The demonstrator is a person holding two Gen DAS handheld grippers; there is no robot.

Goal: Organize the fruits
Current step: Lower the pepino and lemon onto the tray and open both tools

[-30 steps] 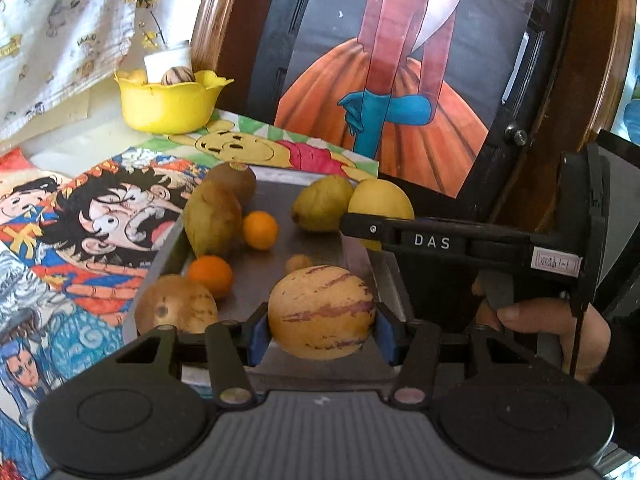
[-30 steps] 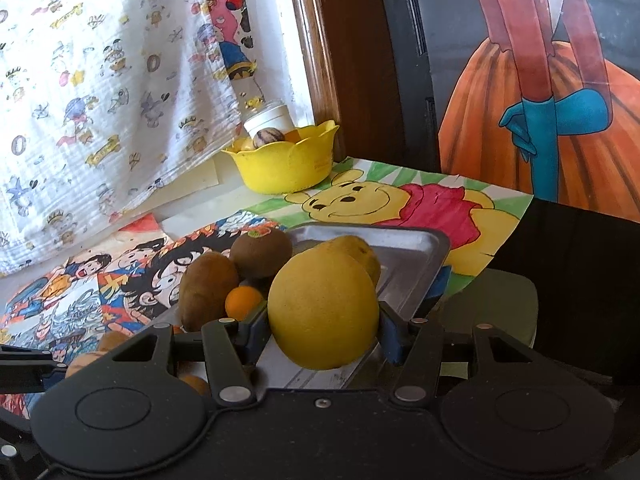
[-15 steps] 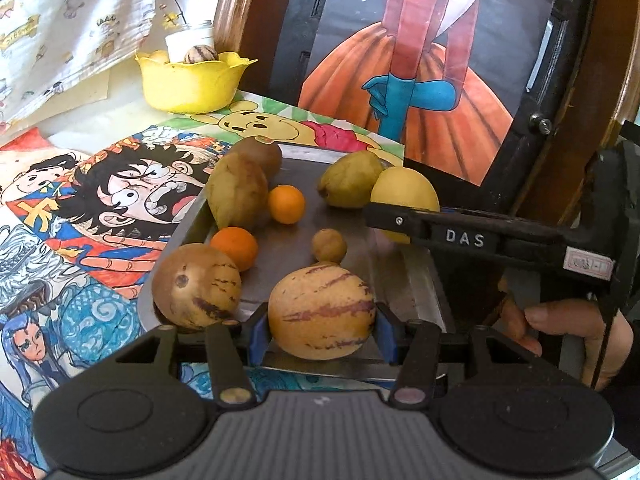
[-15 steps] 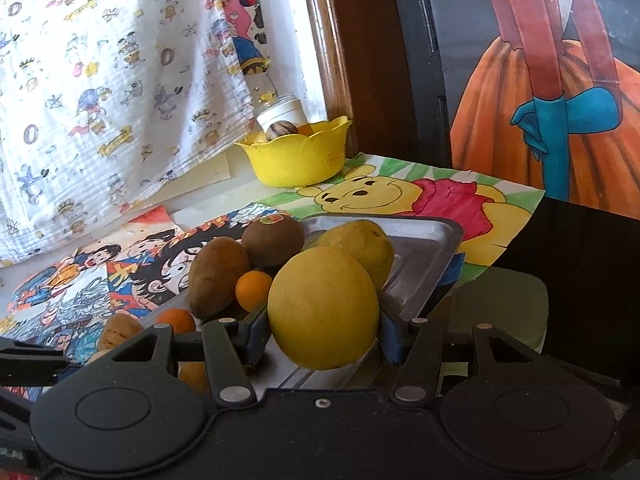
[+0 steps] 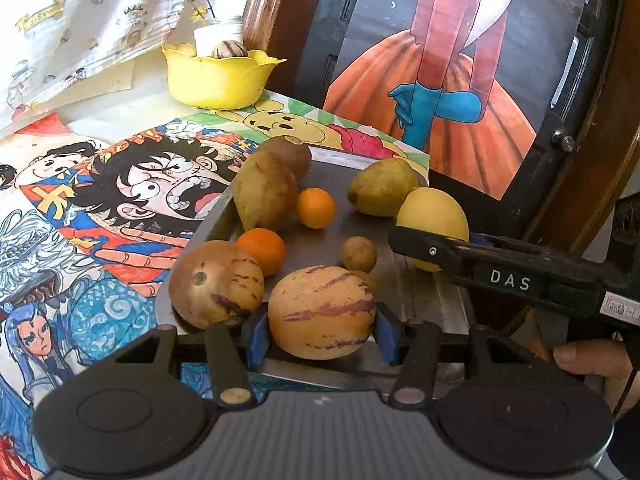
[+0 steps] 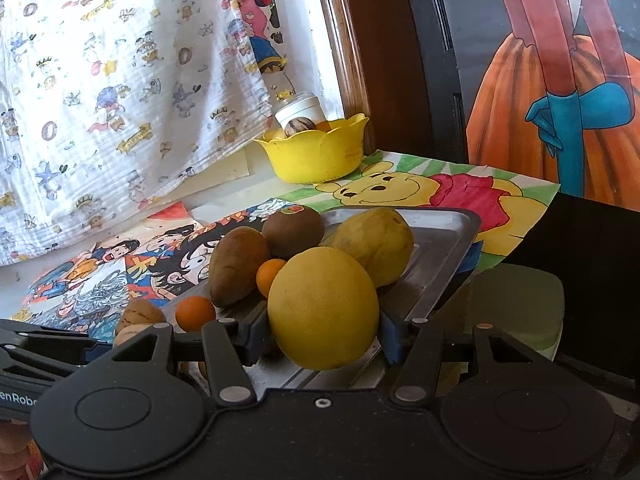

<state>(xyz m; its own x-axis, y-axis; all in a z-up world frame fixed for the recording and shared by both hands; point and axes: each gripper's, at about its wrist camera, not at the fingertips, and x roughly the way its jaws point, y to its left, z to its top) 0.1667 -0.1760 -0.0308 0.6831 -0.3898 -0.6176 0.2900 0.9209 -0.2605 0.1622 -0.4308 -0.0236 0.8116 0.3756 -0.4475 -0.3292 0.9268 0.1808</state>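
Partly behind the yellow fruit [image 6: 323, 308], a pear [image 6: 376, 242] (stem unseen)

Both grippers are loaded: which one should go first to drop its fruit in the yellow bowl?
Probably the right gripper: its yellow fruit faces an open path past the tray to the yellow bowl. The left gripper, holding the striped melon, has the tray's fruit ahead.

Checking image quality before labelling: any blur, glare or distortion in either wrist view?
Left wrist: sharp, fisheye bends the edges, soft sheen on the metal tray. Right wrist: sharp too, the curtain bright with backlight, corners dark.
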